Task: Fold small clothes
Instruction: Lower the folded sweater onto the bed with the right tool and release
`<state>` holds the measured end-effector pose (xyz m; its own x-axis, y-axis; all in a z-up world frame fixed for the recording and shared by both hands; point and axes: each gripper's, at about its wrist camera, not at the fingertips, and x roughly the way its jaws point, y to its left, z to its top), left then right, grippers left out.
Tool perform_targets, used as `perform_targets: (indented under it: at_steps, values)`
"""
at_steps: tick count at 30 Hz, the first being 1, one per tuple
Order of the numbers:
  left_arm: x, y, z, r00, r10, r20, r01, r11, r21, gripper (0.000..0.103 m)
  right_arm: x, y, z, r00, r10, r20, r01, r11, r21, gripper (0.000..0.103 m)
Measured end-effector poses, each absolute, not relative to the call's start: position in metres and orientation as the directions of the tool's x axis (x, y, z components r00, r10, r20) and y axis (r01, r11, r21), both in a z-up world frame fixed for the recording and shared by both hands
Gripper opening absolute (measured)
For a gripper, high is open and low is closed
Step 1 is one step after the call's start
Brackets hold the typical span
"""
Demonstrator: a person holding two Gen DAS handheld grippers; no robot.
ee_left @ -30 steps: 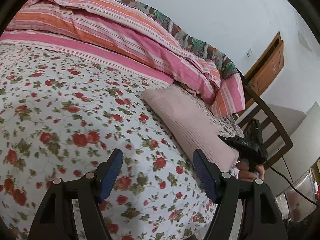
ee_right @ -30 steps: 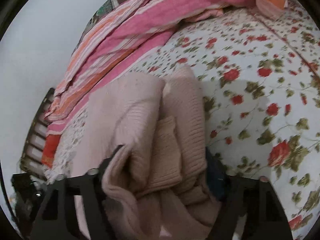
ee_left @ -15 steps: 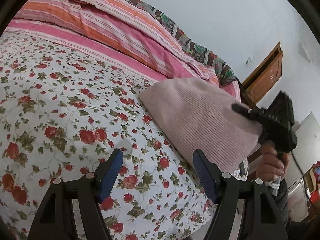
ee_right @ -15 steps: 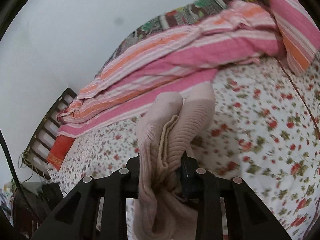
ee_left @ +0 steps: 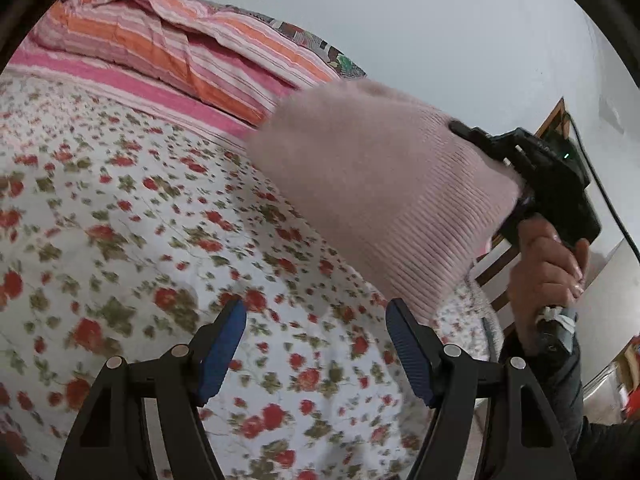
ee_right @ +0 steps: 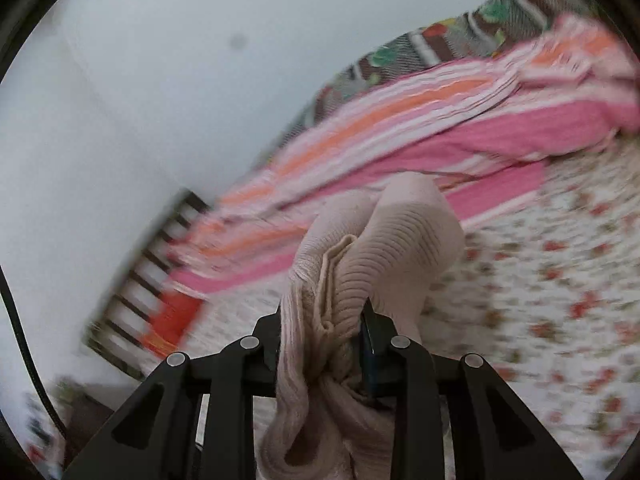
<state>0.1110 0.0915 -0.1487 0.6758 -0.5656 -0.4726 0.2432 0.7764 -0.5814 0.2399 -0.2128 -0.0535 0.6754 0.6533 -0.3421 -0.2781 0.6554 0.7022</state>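
A folded pale pink ribbed knit garment [ee_left: 384, 192] hangs in the air above the floral bedsheet [ee_left: 140, 220], held at its right end by my right gripper [ee_right: 326, 324], which is shut on the bunched fabric [ee_right: 380, 248]. In the left wrist view the right gripper's black body [ee_left: 552, 184] and the person's hand [ee_left: 548, 264] on its handle sit at the right. My left gripper [ee_left: 316, 344] stands open low over the sheet, below the garment, with nothing between its blue pads [ee_left: 222, 346].
A pink and orange striped duvet [ee_left: 192, 56] is heaped along the far side of the bed against the white wall. A dark slatted bed frame [ee_right: 152, 276] and a wooden door [ee_left: 556, 120] lie beyond the bed's edges.
The right gripper closed on the garment and lifted it off the bed, up and leftward in the left wrist view. My left gripper slid slightly over the sheet, still open.
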Motion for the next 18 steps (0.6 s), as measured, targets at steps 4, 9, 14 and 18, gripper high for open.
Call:
perform_targets:
  at_steps: [4, 9, 14, 18]
  values:
    - [0.112, 0.089, -0.156, 0.669, -0.541, -0.509, 0.246, 0.808, -0.536, 0.07, 0.25, -0.244, -0.131, 0.671, 0.627, -0.395, -0.14, 0.631, 0.763, 0.028]
    - [0.116, 0.073, -0.169, 0.624, -0.559, -0.546, 0.28, 0.812, -0.511, 0.07, 0.246, -0.285, -0.202, 0.646, 0.506, -0.572, 0.041, 0.725, 0.687, 0.039]
    - [0.114, 0.039, -0.176, 0.589, -0.557, -0.586, 0.335, 0.827, -0.45, 0.069, 0.225, -0.291, -0.171, 0.681, 0.461, -0.569, -0.059, 0.809, 0.585, 0.041]
    - [0.113, 0.011, -0.181, 0.594, -0.501, -0.63, 0.332, 0.865, -0.375, 0.06, 0.209, -0.291, -0.153, 0.7, 0.44, -0.563, -0.12, 0.849, 0.514, 0.041]
